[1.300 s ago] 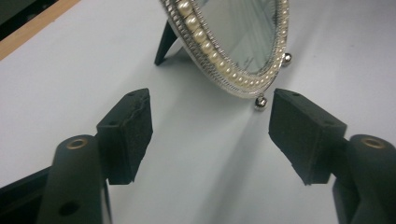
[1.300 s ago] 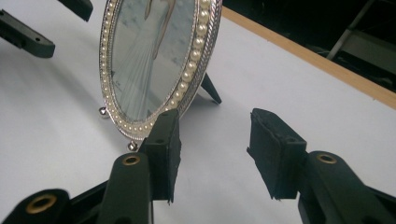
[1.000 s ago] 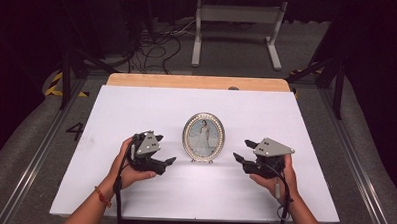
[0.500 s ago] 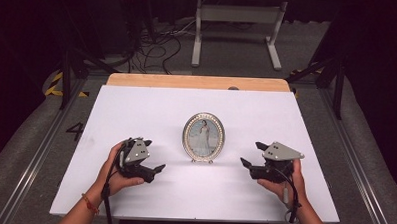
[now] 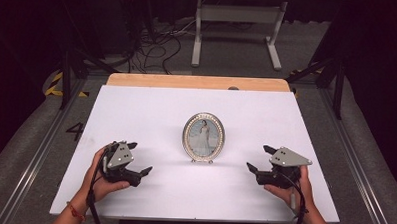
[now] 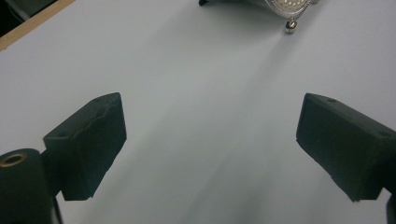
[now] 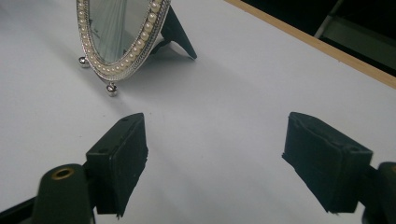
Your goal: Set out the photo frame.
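We see the white table (image 5: 151, 110) carrying 1 oval pearl-rimmed picture frame (image 5: 203, 137), upright on its stand near the middle. The left gripper (image 5: 139, 160) and right gripper (image 5: 257, 159) sit well apart on either side of it; both have just been opening, their 2 jaws spread with nothing between.

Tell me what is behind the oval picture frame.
Behind the oval picture frame a black easel stand props it upright on the white tabletop. The frame's front covers its back panel, so how the stand is attached cannot be seen.
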The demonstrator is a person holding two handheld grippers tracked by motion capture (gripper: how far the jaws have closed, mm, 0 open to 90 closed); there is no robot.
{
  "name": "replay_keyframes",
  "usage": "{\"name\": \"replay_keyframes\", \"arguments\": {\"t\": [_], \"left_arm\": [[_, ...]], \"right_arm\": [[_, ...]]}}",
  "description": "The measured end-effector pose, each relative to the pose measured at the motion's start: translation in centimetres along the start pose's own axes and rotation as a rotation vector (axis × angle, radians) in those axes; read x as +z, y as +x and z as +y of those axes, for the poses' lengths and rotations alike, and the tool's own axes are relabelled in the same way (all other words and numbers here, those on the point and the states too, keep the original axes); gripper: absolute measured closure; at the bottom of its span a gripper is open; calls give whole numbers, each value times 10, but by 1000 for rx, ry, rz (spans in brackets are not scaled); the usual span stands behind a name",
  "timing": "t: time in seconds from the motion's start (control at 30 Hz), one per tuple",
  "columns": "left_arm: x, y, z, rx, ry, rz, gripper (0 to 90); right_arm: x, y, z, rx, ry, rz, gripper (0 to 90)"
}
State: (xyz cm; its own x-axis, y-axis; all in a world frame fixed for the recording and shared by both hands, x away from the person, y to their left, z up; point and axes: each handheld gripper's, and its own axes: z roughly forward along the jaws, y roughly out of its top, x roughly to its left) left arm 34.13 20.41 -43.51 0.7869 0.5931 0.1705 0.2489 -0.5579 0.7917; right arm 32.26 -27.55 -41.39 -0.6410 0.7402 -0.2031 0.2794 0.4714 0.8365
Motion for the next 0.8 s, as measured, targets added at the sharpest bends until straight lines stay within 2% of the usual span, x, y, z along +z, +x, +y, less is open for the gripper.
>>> {"name": "replay_keyframes", "arguments": {"t": [0.27, 0.5, 0.8], "left_arm": [[-17, 4, -20, -19, 3, 24, 89], [-32, 11, -37, -69, -17, 52, 89], [-40, 15, -47, -106, -21, 89, 87]], "right_arm": [[-8, -3, -12, 9, 23, -31, 205], [-16, -8, -21, 23, 16, -58, 203], [-26, -11, -35, 55, 2, -75, 193]]}}
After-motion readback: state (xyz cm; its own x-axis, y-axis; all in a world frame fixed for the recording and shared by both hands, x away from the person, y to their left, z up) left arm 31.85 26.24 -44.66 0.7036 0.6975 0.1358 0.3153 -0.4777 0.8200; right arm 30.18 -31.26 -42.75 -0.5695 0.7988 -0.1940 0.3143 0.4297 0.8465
